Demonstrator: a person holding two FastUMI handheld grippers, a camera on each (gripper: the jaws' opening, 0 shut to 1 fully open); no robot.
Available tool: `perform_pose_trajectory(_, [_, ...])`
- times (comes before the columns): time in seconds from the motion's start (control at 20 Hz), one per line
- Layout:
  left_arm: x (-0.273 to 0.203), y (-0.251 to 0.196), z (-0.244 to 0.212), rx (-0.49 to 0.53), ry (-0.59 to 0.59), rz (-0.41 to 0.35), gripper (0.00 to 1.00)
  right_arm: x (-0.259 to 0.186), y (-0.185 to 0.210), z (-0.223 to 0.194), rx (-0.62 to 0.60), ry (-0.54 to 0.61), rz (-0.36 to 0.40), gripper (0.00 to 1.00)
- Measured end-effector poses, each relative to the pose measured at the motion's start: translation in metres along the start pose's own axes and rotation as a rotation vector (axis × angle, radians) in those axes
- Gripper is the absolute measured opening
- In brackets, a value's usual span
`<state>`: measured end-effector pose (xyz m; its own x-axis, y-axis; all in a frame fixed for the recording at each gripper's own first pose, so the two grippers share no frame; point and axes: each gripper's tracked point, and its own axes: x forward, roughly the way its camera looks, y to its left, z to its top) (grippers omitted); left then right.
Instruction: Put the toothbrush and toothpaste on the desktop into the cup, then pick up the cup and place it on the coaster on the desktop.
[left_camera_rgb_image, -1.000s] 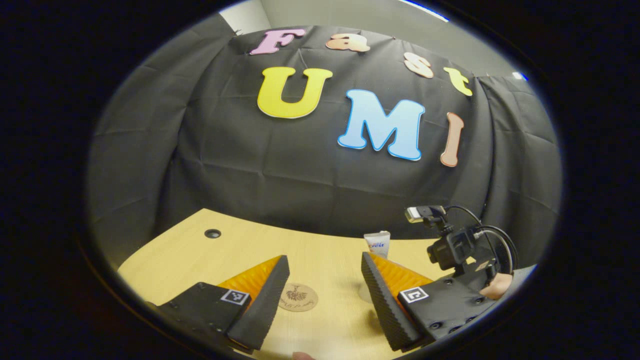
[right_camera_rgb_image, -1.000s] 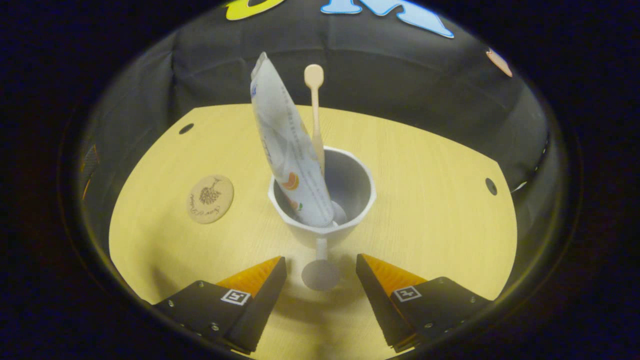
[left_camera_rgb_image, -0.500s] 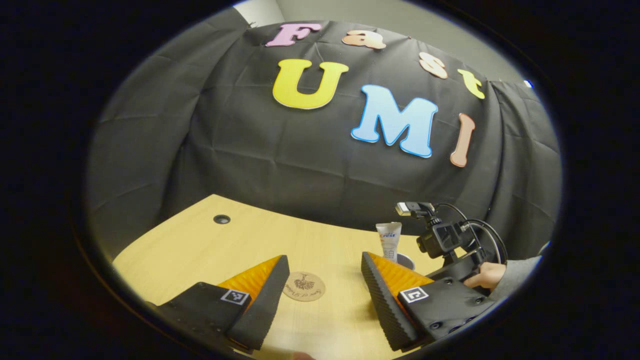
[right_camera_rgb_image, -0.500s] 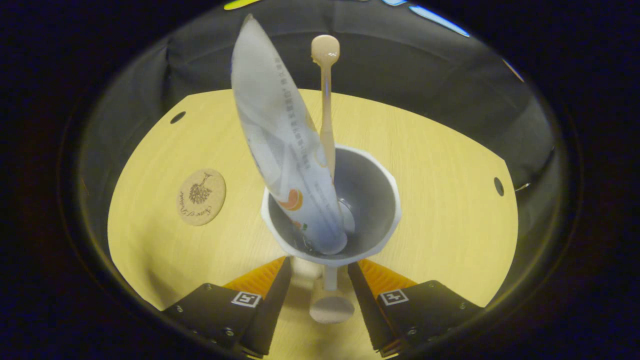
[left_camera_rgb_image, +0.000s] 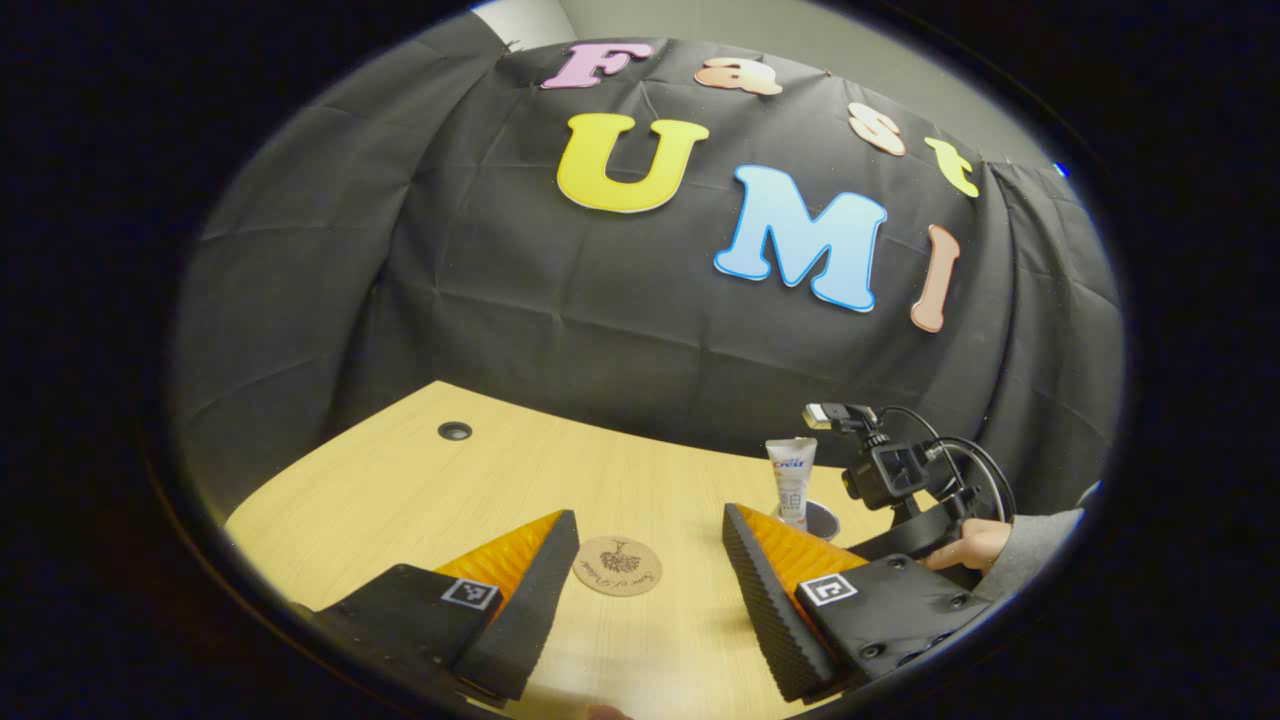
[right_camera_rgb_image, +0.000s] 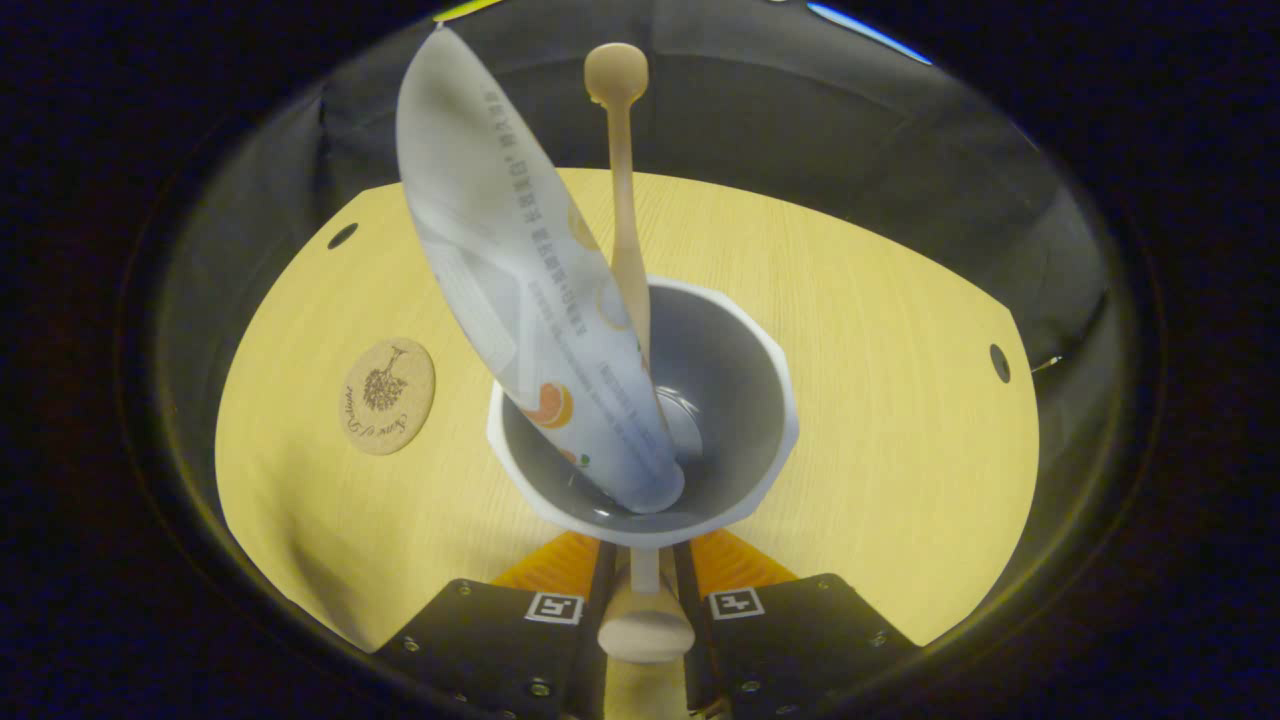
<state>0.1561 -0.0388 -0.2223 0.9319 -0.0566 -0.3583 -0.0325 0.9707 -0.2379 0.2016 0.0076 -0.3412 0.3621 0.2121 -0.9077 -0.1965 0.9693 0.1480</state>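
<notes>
A white cup (right_camera_rgb_image: 775, 400) stands on the wooden desk (right_camera_rgb_image: 880, 330), with a white toothpaste tube (right_camera_rgb_image: 520, 290) and a pale toothbrush (right_camera_rgb_image: 622, 200) leaning upright inside it. My right gripper (right_camera_rgb_image: 643, 552) is shut on the thin stem-like part under the cup's near rim, one finger on each side. A round cork coaster (right_camera_rgb_image: 388, 396) lies to the cup's left, apart from it. In the left gripper view the coaster (left_camera_rgb_image: 618, 566) lies on the desk between and beyond my open, empty left gripper (left_camera_rgb_image: 650, 515). Farther right there I see the toothpaste tube (left_camera_rgb_image: 790, 480) and the hand-held right gripper (left_camera_rgb_image: 900, 480).
The desk has small round cable holes (right_camera_rgb_image: 342, 236) (right_camera_rgb_image: 1000, 362) near its far corners, one seen also in the left gripper view (left_camera_rgb_image: 455, 431). Black cloth wall stands behind the desk's far edge. A sleeved hand (left_camera_rgb_image: 965, 548) holds the right gripper.
My right gripper moved in on the cup and its fingers went from wide open to shut on the stem. The left gripper stayed open and barely shifted.
</notes>
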Motion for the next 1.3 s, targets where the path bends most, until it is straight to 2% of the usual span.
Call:
perform_pose_trajectory(0.3, [-0.005,0.007,-0.005,-0.008,0.014,0.006,0.94,-0.002,-0.005,0.006,-0.026,-0.072,-0.032,0.27])
perform_pose_trajectory(0.4, [-0.007,0.012,-0.005,-0.006,0.015,0.013,0.94,-0.001,-0.001,0.008,-0.011,-0.083,-0.020,0.25])
perform_pose_trajectory(0.45, [-0.007,0.015,-0.005,-0.008,0.017,0.018,0.94,0.000,0.003,0.007,-0.007,-0.085,-0.013,0.22])
perform_pose_trajectory(0.5, [-0.008,0.018,-0.005,-0.011,0.017,0.021,0.94,-0.002,0.005,0.009,-0.014,-0.094,-0.016,0.29])
perform_pose_trajectory(0.6, [-0.010,0.023,-0.004,-0.019,0.017,0.027,0.94,-0.008,0.010,0.014,-0.040,-0.114,-0.016,0.25])
perform_pose_trajectory(1.05, [-0.027,0.059,0.005,-0.028,0.005,0.054,0.94,-0.024,0.089,0.029,-0.125,-0.124,0.086,0.25])
perform_pose_trajectory(1.2, [-0.039,0.083,0.006,-0.017,0.000,0.082,0.93,-0.017,0.117,0.031,-0.146,-0.117,0.115,0.25])
perform_pose_trajectory(1.3, [-0.044,0.098,0.008,-0.024,-0.004,0.097,0.94,-0.007,0.120,0.033,-0.149,-0.104,0.136,0.25])
